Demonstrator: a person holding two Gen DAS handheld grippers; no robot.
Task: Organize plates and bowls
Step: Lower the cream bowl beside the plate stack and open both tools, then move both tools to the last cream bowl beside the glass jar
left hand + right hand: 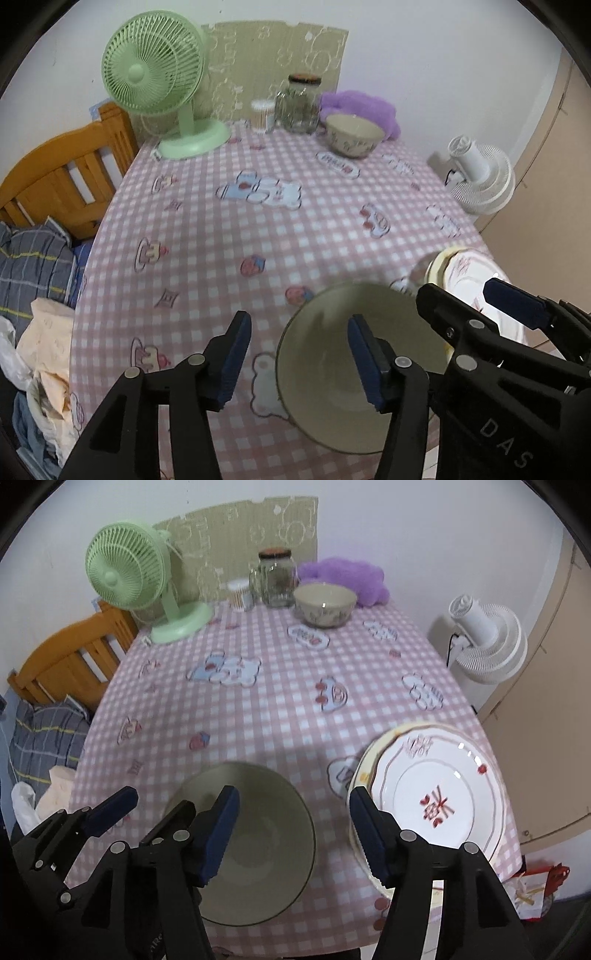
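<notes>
A grey-green bowl (332, 369) (255, 845) sits near the table's front edge. My left gripper (299, 358) is open, its right finger over the bowl's inside, its left finger outside the rim. My right gripper (295, 830) is open between the bowl and a stack of white plates (436, 790) with red marks at the front right; the stack also shows in the left wrist view (465, 273). A floral cream bowl (352, 134) (325, 603) stands at the table's far side.
On the pink checked tablecloth (258, 240) stand a green fan (155, 74), a glass jar (299, 103), a swab pot (262, 116) and a purple plush (365, 107). A white fan (487, 642) stands right of the table, a wooden bed frame (66, 173) left.
</notes>
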